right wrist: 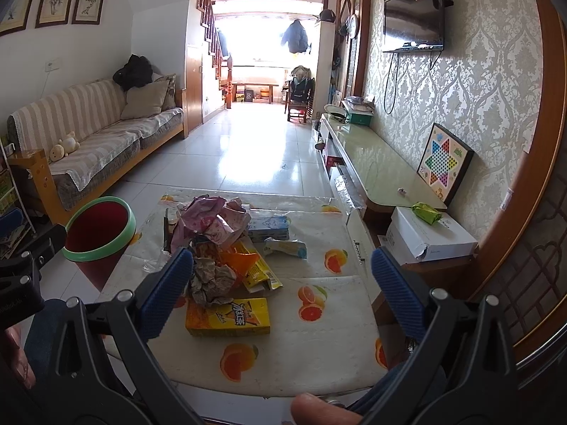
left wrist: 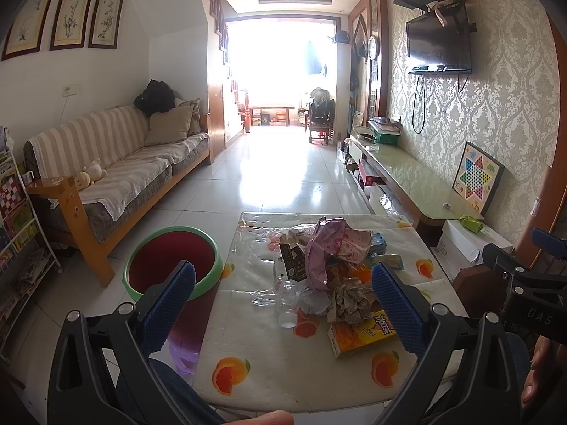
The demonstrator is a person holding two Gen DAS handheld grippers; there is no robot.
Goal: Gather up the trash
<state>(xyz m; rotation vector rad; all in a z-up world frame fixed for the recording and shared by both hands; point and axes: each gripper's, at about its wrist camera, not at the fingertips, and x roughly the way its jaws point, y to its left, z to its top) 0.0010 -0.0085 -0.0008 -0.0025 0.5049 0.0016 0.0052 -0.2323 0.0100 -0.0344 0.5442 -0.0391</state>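
Room: living room, pale tiled floor [left wrist: 283, 177], bright doorway at far end; striped sofa [left wrist: 117, 163] along the left wall, wall-mounted TV [left wrist: 439, 40] and a low glass-topped cabinet [left wrist: 414, 180] along the right.
Bench: low bench [left wrist: 290, 364] covered with a white cloth printed with orange slices, directly ahead of both grippers.
Trash pile: heap of trash [left wrist: 333, 265] at the middle of the bench; pink-and-white crumpled wrapper [right wrist: 212, 219] on top, crumpled grey-brown paper [right wrist: 212, 283] at the near edge of the heap, clear plastic film [left wrist: 280, 290] on its left side.
Yellow box: flat yellow-orange carton [right wrist: 228, 317] lying on the cloth, nearest item to the cameras, touching the near side of the heap.
Blue items: pale blue box [right wrist: 269, 228] and a smaller blue-white packet [right wrist: 287, 248] on the right of the heap, lying flat.
Bottle cap: small white cap [left wrist: 287, 319] on the cloth, just beside the film.
Bin: red bin with green rim [left wrist: 173, 264] on the floor, against the bench's left edge; interior looks dark, contents not discernible.
Left gripper: left gripper [left wrist: 283, 304] held above the near bench edge, jaws spread wide, nothing between the blue pads; heap framed between them.
Right gripper: right gripper [right wrist: 281, 290] likewise spread wide and holding nothing, aimed at the carton and the cloth to its right.
Person: fingertip [right wrist: 319, 407] visible at the bottom edge of the right wrist view.
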